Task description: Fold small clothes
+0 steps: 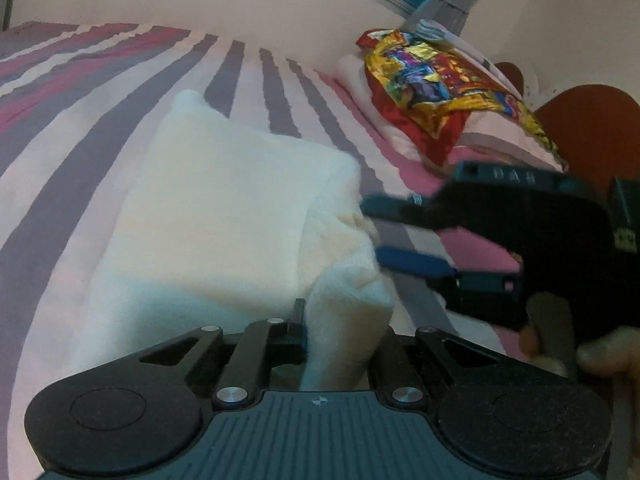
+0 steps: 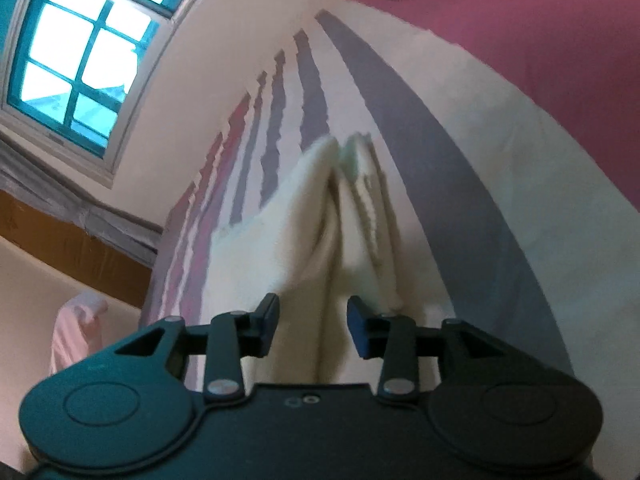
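Note:
A small white fleecy garment (image 1: pixel 224 208) lies on the striped bedsheet (image 1: pixel 80 92), partly folded. My left gripper (image 1: pixel 340 320) is shut on its near corner, and the cloth bunches up between the jaws. My right gripper (image 1: pixel 380 232) shows at the right of the left wrist view, jaws apart, its blue-padded fingertips at the garment's right edge. In the right wrist view the same right gripper (image 2: pixel 312 328) is open, with the garment's (image 2: pixel 304 216) folded layers lying between and ahead of its fingers.
A pile of folded pink and white cloth with a shiny red and gold wrapper (image 1: pixel 440 92) sits at the far right of the bed. A window (image 2: pixel 80 52) and a wall stand beyond the bed. A pink cloth (image 2: pixel 76 332) hangs at lower left.

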Demonstrator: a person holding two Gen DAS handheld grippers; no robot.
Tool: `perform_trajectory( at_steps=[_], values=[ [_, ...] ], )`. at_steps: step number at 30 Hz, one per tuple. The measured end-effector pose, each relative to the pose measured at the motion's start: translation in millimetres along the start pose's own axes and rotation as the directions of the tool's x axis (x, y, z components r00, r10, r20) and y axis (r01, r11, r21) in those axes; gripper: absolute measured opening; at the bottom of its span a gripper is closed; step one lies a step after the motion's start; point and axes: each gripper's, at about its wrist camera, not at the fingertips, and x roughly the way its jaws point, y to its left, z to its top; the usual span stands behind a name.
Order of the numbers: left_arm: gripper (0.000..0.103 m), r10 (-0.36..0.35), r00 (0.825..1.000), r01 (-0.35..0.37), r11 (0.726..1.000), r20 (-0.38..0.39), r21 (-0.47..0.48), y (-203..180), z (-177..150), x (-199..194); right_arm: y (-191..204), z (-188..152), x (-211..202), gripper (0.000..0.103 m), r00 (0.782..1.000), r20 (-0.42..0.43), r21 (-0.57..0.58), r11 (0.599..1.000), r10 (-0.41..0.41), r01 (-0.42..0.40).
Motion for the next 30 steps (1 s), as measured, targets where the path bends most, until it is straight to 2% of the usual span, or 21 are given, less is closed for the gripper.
perform_trajectory(
  at_steps=[3,5,7,8,10,11,12,13,14,15,16,17,18,20,21,22,25,26,28,30],
  values=[
    [0.009,-0.019,1.000,0.019,0.999,-0.012,0.026,-6,1,-9,8,5,2,0.040,1.000,-0.013,-0.053,0.999,-0.008,0.007],
    [0.009,-0.047,0.999,0.047,0.999,-0.024,-0.006,-4,8,-21,11,4,13,0.040,0.996,-0.084,-0.069,0.997,-0.019,0.013],
    [0.009,-0.067,0.997,0.065,0.997,-0.025,-0.048,6,17,-35,16,-1,20,0.037,0.993,-0.091,-0.123,0.990,-0.080,0.068],
    [0.010,-0.062,0.998,0.060,0.996,-0.028,-0.073,12,24,-41,18,-3,23,0.035,0.990,-0.089,-0.153,0.984,-0.106,0.092],
    [0.011,-0.063,0.998,0.062,0.992,-0.007,-0.113,27,41,-48,18,-6,26,0.021,0.984,-0.086,-0.189,0.972,-0.157,0.139],
    [0.016,-0.041,0.999,0.038,0.990,-0.016,-0.138,33,49,-46,16,-7,27,0.021,0.983,-0.085,-0.197,0.970,-0.161,0.142],
    [0.030,-0.050,0.999,0.046,0.981,-0.017,-0.187,40,56,-46,16,-8,27,0.020,0.983,-0.081,-0.198,0.970,-0.163,0.145],
    [0.041,-0.063,0.998,0.065,0.976,0.015,-0.207,44,61,-47,16,-9,28,0.019,0.981,-0.078,-0.204,0.966,-0.175,0.156],
    [0.069,-0.009,0.999,0.017,0.985,0.047,-0.171,43,67,-44,15,-10,29,0.018,0.980,-0.074,-0.211,0.963,-0.186,0.167],
    [0.075,0.046,0.998,-0.041,0.986,0.031,-0.163,45,72,-38,16,-12,26,0.018,0.980,-0.070,-0.211,0.963,-0.186,0.168],
    [0.075,0.042,0.999,-0.037,0.978,0.020,-0.207,51,75,-34,15,-12,24,0.017,0.981,-0.066,-0.211,0.963,-0.184,0.167],
    [0.075,-0.015,0.999,0.026,0.965,0.044,-0.260,59,77,-36,12,-13,21,0.017,0.981,-0.064,-0.214,0.962,-0.185,0.167],
    [0.075,-0.003,0.998,0.019,0.968,0.061,-0.250,59,78,-37,14,-12,20,0.017,0.980,-0.059,-0.227,0.959,-0.188,0.171],
    [0.075,0.056,0.997,-0.048,0.988,0.051,-0.150,53,78,-26,15,-13,17,0.018,0.982,-0.056,-0.236,0.959,-0.178,0.160],
    [0.075,0.070,0.997,-0.065,0.987,0.026,-0.148,56,76,-16,14,-12,17,0.019,0.985,-0.056,-0.228,0.962,-0.165,0.149],
    [0.075,0.085,0.996,-0.084,0.980,-0.002,-0.179,63,71,-3,14,-10,19,0.024,0.986,-0.059,-0.221,0.966,-0.154,0.138],
    [0.075,0.116,0.993,-0.118,0.967,-0.023,-0.225,74,66,16,13,-6,25,0.029,0.991,-0.059,-0.181,0.977,-0.122,0.110],
    [0.075,0.118,0.993,-0.121,0.966,-0.027,-0.227,74,65,20,14,-6,27,0.029,0.991,-0.056,-0.183,0.977,-0.119,0.107],
    [0.075,0.127,0.992,-0.130,0.969,-0.027,-0.209,70,62,24,20,-7,30,0.020,0.990,-0.043,-0.213,0.970,-0.133,0.121],
    [0.075,0.118,0.993,-0.122,0.972,-0.028,-0.200,66,60,23,34,-9,26,0.017,0.989,-0.014,-0.304,0.943,-0.147,0.136]
  ],
)
